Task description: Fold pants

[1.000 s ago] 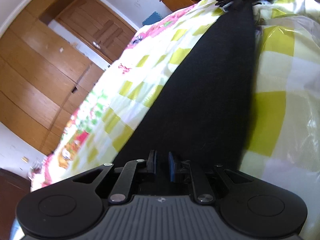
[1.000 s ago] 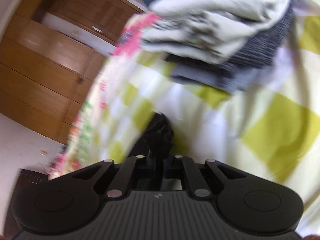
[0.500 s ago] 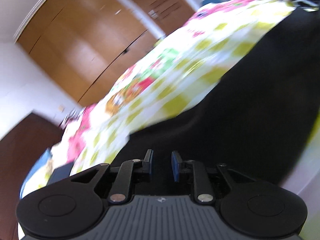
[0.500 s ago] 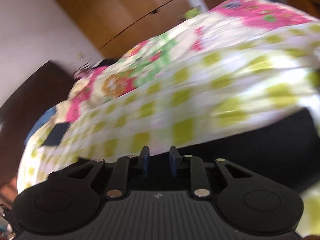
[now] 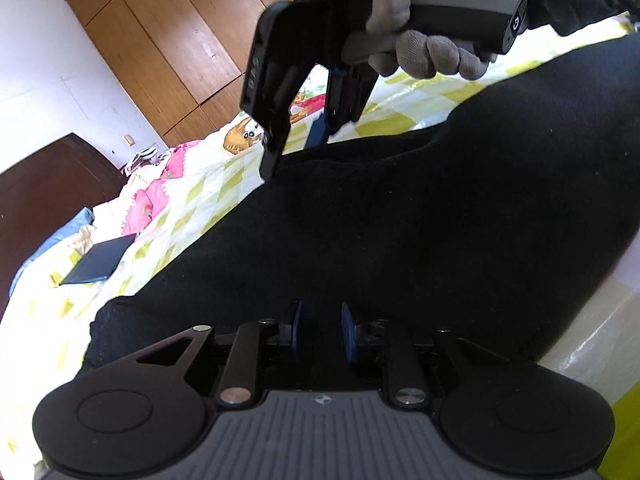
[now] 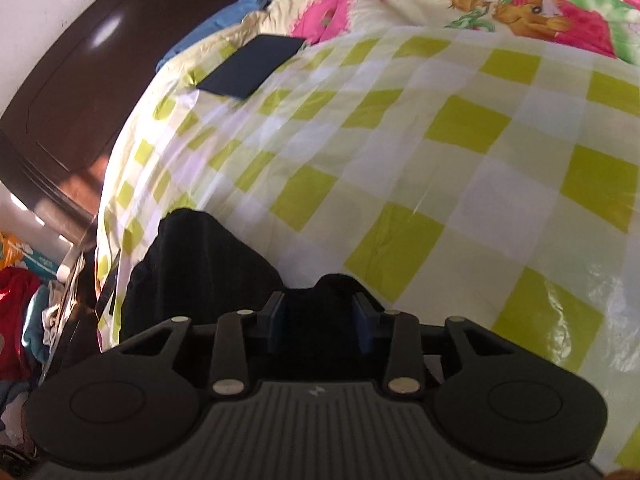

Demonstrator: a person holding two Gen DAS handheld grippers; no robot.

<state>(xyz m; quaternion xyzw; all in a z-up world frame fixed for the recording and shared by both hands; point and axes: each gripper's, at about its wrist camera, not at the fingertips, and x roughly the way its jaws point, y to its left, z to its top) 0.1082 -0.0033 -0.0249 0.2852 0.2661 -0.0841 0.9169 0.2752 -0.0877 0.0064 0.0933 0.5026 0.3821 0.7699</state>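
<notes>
Now the black pants (image 5: 420,220) are spread on the checked bed (image 6: 460,140) ahead of the left gripper (image 5: 320,334), slightly parted, while the right gripper (image 6: 320,318), lately widened, straddles a fold.

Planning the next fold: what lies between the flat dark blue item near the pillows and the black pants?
Only bare checkered bedspread separates the dark blue item from the pants; the right wrist view shows it best.

The left hand-held gripper (image 5: 319,332) is black, with blue pads (image 5: 347,334), silver pivot screws and a ribbed grey body. The hand (image 5: 424,36) on the right hand-held gripper (image 5: 296,148) wears a grey knit glove, with what looks like a dark sleeve behind it.
</notes>
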